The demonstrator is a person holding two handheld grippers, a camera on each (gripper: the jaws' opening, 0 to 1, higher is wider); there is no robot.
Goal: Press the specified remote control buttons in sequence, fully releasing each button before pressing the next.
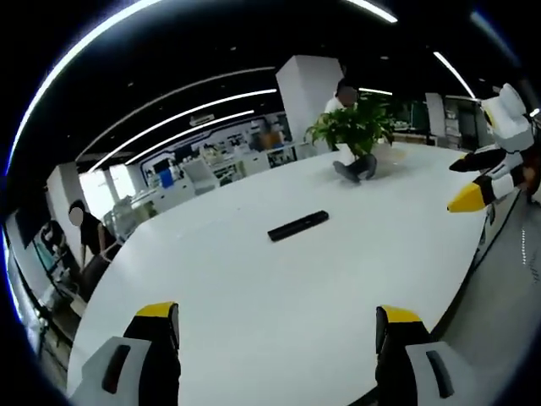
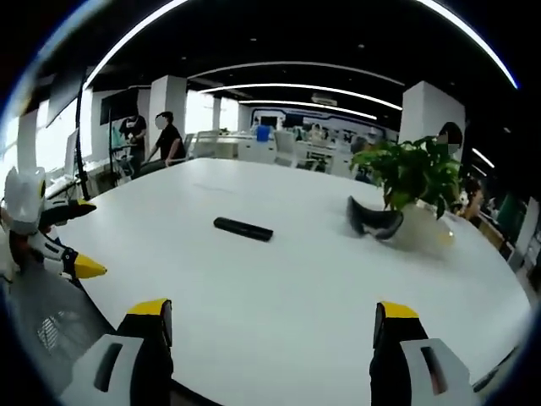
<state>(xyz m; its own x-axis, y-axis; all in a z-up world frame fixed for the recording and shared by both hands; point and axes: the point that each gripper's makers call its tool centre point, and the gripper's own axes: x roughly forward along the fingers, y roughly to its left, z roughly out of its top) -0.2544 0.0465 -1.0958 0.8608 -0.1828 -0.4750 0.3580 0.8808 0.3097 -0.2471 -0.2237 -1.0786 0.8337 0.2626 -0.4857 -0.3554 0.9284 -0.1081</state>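
My left gripper [image 1: 277,326] jaws spread wide over the white table [image 1: 254,279], right gripper [image 2: 272,326] likewise agape, black remote [image 1: 297,226] flat mid-table, untouched, potted plant [image 1: 357,127] beyond it
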